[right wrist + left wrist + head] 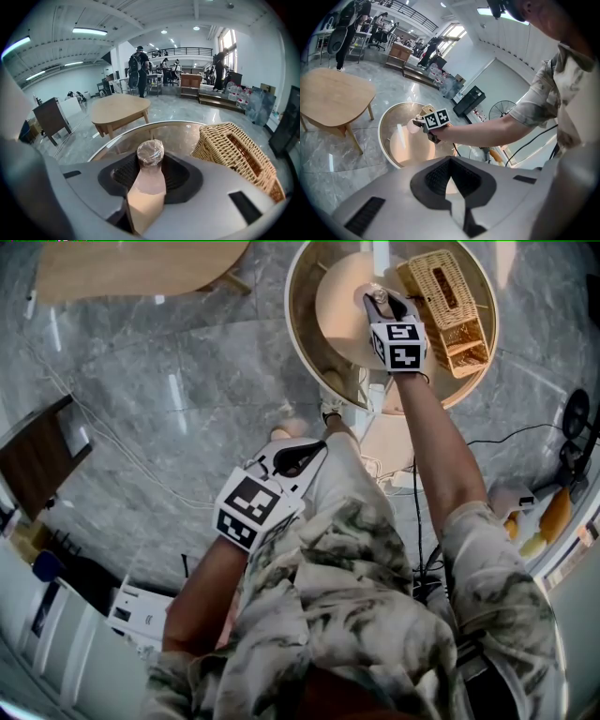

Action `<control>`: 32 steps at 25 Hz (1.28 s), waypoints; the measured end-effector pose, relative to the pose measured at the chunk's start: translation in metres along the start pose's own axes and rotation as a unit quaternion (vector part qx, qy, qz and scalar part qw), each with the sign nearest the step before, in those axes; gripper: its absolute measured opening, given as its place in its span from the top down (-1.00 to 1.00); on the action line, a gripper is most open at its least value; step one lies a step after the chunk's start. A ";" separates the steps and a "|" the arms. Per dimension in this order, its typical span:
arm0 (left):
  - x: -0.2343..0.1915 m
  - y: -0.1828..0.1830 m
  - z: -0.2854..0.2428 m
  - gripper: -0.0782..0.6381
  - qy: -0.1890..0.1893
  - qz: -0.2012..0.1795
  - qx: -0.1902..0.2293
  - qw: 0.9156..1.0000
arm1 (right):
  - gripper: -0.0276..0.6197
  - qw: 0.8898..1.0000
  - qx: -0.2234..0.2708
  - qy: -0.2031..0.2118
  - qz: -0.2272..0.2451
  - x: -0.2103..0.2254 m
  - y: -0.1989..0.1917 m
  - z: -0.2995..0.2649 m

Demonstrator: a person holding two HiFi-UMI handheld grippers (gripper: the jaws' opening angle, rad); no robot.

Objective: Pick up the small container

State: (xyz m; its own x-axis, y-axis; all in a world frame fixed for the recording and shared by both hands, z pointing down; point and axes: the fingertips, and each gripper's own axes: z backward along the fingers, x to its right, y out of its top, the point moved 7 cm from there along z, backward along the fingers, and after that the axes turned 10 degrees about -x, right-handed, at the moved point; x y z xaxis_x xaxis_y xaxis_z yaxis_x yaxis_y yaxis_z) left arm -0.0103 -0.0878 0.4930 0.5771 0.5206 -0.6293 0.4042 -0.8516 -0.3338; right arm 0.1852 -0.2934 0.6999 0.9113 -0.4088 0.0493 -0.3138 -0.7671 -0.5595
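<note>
Small container (149, 180), pale, with a wrapped cap, is clamped between the jaws of the right gripper (380, 301) over a round table (298, 329) beside a wicker basket (234, 150), in a hall with grey marble floor (169, 362) and a wooden table (119, 110); left gripper (452, 180) is held closed, empty, well apart.

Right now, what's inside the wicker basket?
Only a dark slot shows in the top of the wicker basket. Its woven walls and lid cover the inside, so anything in there cannot be seen.
</note>
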 end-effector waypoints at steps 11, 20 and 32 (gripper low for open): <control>0.026 -0.002 0.014 0.72 -0.008 -0.017 0.014 1.000 | 0.42 1.000 0.012 0.002 0.010 -0.003 0.022 0.051; 0.046 -0.010 0.027 0.72 -0.017 -0.030 0.018 0.999 | 0.43 1.000 0.012 0.000 0.024 -0.011 0.035 0.096; 0.061 -0.017 0.044 0.72 -0.018 -0.049 0.028 0.998 | 0.43 0.999 0.028 0.015 0.033 -0.031 0.058 0.158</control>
State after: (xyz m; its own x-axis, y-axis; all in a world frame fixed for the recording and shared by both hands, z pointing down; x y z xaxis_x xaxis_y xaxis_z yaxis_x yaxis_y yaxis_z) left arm -0.0134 -0.0442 0.4298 0.5104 0.5993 -0.6167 0.4155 -0.7998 -0.4332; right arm 0.1813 -0.2472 0.5353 0.8804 -0.4729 0.0343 -0.3575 -0.7095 -0.6073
